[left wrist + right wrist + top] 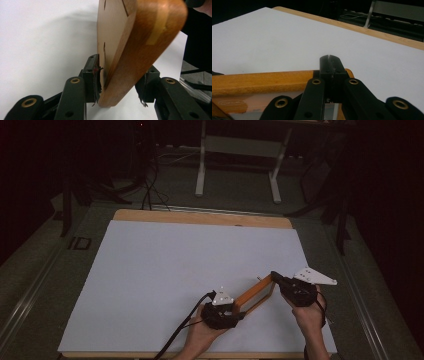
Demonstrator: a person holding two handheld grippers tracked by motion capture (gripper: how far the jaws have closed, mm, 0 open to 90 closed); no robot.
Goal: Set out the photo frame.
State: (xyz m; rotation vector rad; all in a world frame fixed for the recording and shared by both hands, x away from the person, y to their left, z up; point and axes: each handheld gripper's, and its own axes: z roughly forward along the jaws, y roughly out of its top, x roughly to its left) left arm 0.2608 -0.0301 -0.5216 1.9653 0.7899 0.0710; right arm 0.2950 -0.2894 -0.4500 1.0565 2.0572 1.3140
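An orange-brown wooden frame (255,295) stands tilted on the white sheet (190,265) between my two grippers. In the left gripper view its rounded corner (130,50) sits between the jaws, and both pads (96,75) touch the wood, so my left gripper (121,80) is shut on it. In the high view that gripper (238,311) holds the near end. My right gripper (274,276) is at the frame's far end. Its jaws (329,62) are pressed together in front of the frame's rail (262,82). I cannot tell whether anything thin is pinched between them.
The white sheet covers a wooden table whose bare edge (200,217) shows at the back. Beyond it are a white table stand (240,165), dark stands and cables on the floor. Black cables trail from both grippers toward the near edge.
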